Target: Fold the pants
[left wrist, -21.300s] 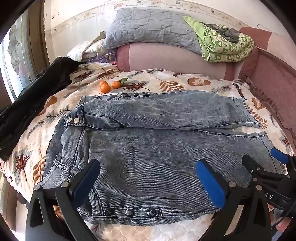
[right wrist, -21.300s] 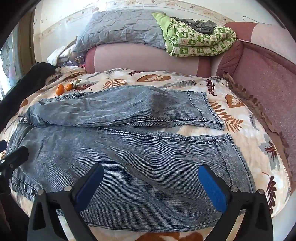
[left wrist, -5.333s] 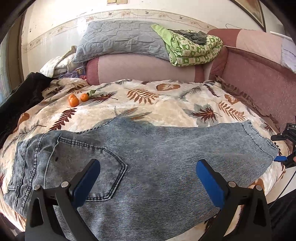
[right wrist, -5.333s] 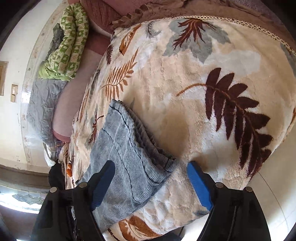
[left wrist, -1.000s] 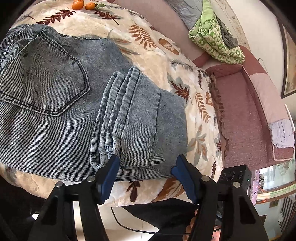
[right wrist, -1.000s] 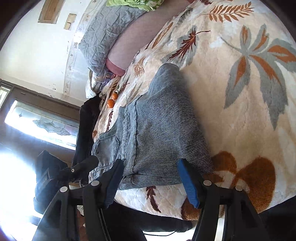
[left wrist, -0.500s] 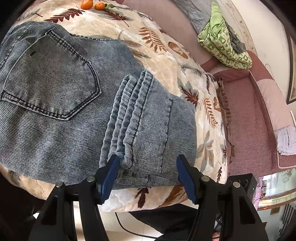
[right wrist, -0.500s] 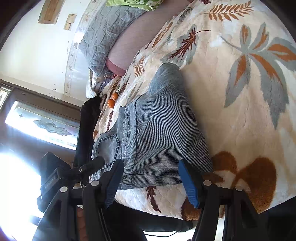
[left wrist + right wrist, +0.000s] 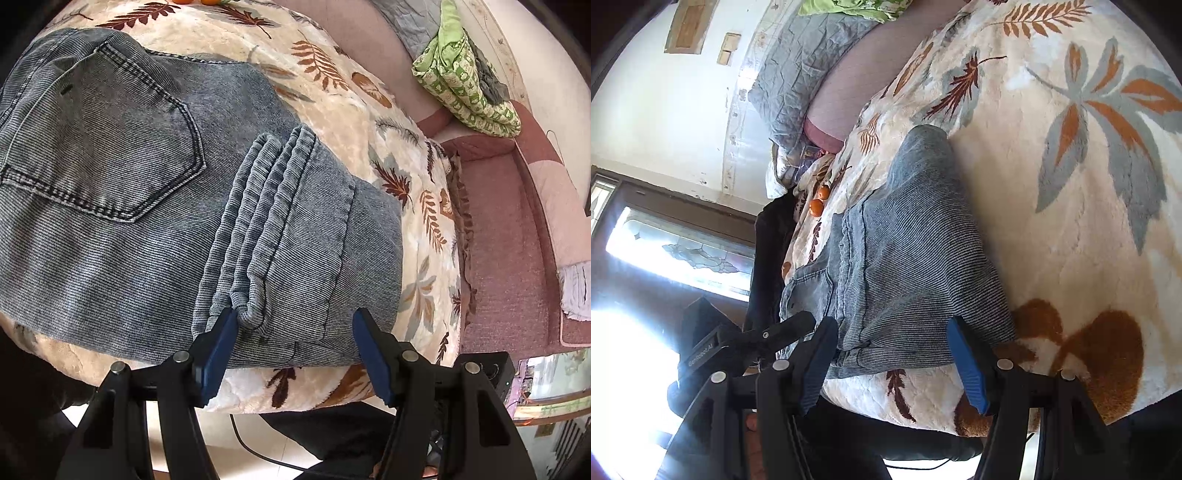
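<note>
- Left gripper (image 9: 291, 347) nearest the pants (image 9: 122, 206): jaws spread wide, holding nothing, straddling the near edge of the folded-over leg end; one blue pad touching or just beside the bunched hems (image 9: 255, 236), the other off the fold's outer side.
- Right gripper (image 9: 892, 360) at the same near edge, jaws likewise wide apart and empty, bracketing the rounded fold from the outer end; left gripper body visible just beside it.
- Key relation, as a judgement: pants straight ahead of both pairs of jaws, long axis running sideways along the bed's near edge, hems pointing back toward the seat; left gripper closer to the hems, right closer to the fold, so a next lift would likely start from this doubled end toward the waist.
- Pants: washed blue-grey denim, ribbed weave, lying on the bed (image 9: 369, 122) close to its near edge, legs stacked and doubled over once; four hem layers fanned slightly, not flush; back pocket (image 9: 96, 147) face up beyond the hems.
- Farther from the pants: leaf-print blanket, two small oranges (image 9: 816, 203), grey pillow (image 9: 798, 70), green patterned quilt (image 9: 465, 81).
</note>
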The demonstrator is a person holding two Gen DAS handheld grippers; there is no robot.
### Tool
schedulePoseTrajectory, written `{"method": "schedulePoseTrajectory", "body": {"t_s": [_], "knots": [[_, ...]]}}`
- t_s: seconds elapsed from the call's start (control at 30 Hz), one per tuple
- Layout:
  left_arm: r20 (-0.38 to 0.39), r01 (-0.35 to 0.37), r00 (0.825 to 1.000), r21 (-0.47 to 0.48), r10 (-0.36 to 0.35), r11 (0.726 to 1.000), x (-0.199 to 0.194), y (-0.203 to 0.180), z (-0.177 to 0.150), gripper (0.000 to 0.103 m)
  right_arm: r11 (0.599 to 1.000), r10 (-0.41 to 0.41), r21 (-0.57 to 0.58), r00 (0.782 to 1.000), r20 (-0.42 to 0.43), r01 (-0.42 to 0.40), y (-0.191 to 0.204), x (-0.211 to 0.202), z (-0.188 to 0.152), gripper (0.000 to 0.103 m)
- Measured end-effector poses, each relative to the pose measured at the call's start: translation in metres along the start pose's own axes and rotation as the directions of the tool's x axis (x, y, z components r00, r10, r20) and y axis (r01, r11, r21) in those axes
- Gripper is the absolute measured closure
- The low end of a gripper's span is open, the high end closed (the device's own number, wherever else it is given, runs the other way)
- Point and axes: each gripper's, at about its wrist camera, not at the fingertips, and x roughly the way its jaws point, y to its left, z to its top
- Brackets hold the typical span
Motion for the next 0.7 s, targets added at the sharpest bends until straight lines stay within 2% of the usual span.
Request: {"method": "schedulePoseTrajectory", "body": {"t_s": [0.2,0.23,0.27,0.3,0.33,0.43,0.53,0.7], "knots": [[-0.011,0.010,1.000,-0.027,-0.011,1.000,0.004,0.005,0.003,0.039,1.000,0.012,0.004,1.000,-0.002,-0.012,-0.002,-0.001,-0.001,0.038],[-0.009,-0.001,1.000,-0.021,0.001,1.000,0.003,0.005,0.003,0.046,1.000,0.014,0.006,1.000,-0.002,-0.014,-0.003,-0.001,-0.001,0.038],[-0.003,-0.020,1.000,-0.015,0.020,1.000,0.002,0.005,0.003,0.063,1.000,0.016,0.010,1.000,-0.002,-0.016,-0.003,-0.001,-0.001,0.038],[0.004,-0.038,0.999,-0.006,0.038,0.999,0.001,0.007,0.002,0.073,1.000,0.018,0.013,1.000,-0.001,-0.018,-0.004,-0.002,-0.001,0.038],[0.005,-0.045,0.999,-0.002,0.045,0.999,0.000,0.010,0.003,0.090,1.000,0.018,0.015,1.000,-0.001,-0.018,-0.004,-0.002,-0.001,0.038],[-0.006,-0.030,1.000,-0.017,0.030,0.999,0.001,0.020,0.004,0.094,1.000,0.016,0.014,1.000,0.000,-0.016,-0.004,-0.002,-0.001,0.038],[0.011,-0.035,0.999,0.012,0.035,0.999,-0.002,0.017,0.001,0.095,1.000,0.013,0.012,1.000,0.000,-0.013,-0.003,-0.002,-0.002,0.038],[0.147,-0.046,0.989,0.135,0.026,0.990,-0.035,-0.006,-0.018,0.096,1.000,0.021,0.018,1.000,0.001,-0.021,-0.004,-0.004,-0.002,0.038]]}}
